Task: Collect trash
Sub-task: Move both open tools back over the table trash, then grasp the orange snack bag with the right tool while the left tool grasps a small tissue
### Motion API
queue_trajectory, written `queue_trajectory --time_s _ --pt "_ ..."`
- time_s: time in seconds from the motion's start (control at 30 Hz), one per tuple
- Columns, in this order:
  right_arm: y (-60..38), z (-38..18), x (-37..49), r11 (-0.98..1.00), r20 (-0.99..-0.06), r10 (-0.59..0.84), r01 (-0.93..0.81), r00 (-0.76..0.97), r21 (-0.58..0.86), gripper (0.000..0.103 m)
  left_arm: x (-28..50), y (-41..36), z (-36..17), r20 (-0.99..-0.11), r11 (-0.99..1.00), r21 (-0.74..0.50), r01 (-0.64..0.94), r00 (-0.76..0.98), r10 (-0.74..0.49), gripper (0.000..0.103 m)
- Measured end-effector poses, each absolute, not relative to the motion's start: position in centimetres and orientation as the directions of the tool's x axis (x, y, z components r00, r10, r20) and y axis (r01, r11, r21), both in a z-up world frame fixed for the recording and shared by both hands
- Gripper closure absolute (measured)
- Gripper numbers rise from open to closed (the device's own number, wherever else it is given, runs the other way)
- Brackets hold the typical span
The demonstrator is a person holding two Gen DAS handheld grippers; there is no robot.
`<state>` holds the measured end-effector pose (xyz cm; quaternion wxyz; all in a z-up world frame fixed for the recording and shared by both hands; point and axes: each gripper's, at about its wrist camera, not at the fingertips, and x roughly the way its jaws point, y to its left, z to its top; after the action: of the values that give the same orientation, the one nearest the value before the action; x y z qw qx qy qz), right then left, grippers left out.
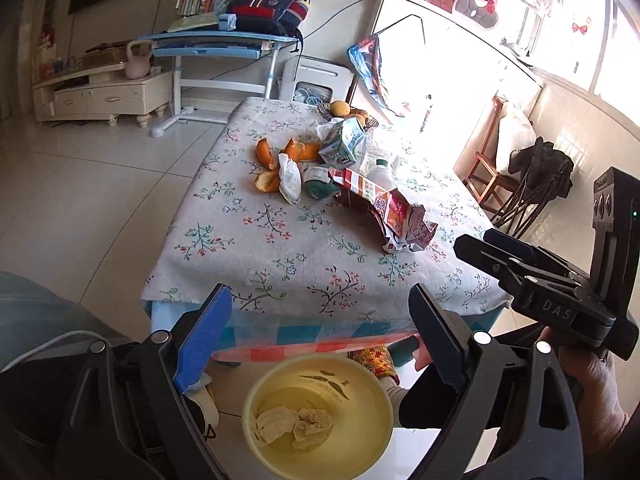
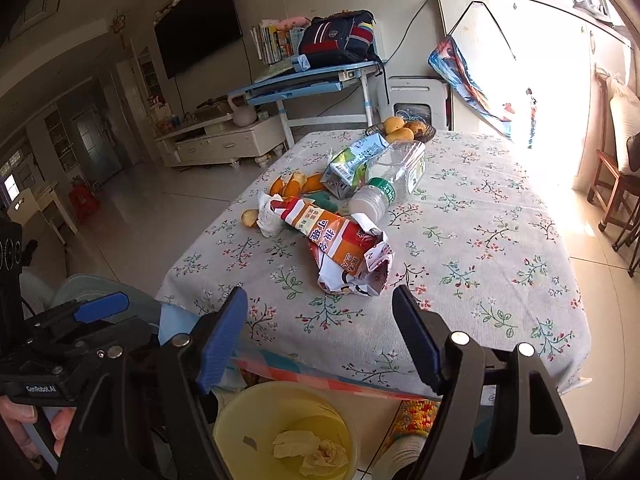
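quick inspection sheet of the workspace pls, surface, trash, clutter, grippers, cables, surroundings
surface: table under a floral cloth, sunlit on the far right side
job's things: on the table a torn snack bag, milk carton, plastic bottle, orange peels and a crumpled tissue; yellow bin on the floor at the near edge holds crumpled tissues
clutter: fruit bowl at the far edge
grippers: left gripper open and empty above the bin; right gripper open and empty
cables: black cable running up the wall behind the desk
surroundings: blue desk with a backpack and books, wall TV, wooden chair, tiled floor
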<state>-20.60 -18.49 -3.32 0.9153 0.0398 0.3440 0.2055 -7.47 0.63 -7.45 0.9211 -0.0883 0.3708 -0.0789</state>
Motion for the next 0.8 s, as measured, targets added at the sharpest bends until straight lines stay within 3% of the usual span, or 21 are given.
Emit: queue_trajectory --time_s 0.43,0.6,0.8 --pt "-17.4 -5.2 -12.1 0.911 -0.716 0.379 -0.373 0.586 0.177 0.03 1.5 1.7 -7.1 -0.681 0.978 -0.203 0.051 0.71 -0.178 0.016" --pt "-17.5 -6.7 -10.9 0.908 -0.735 0.399 -0.35 0.549 0.232 0.036 5.6 1.2 -8.7 -0.712 0.986 -0.157 0.048 0.687 -0.147 0.031" --pt "-17.9 -7.6 -10.4 0.902 -0.742 0.422 -0.327 0.521 0.283 0.042 9.3 0.3 -10.6 -0.74 0.992 -0.116 0.048 0.662 -0.118 0.037"
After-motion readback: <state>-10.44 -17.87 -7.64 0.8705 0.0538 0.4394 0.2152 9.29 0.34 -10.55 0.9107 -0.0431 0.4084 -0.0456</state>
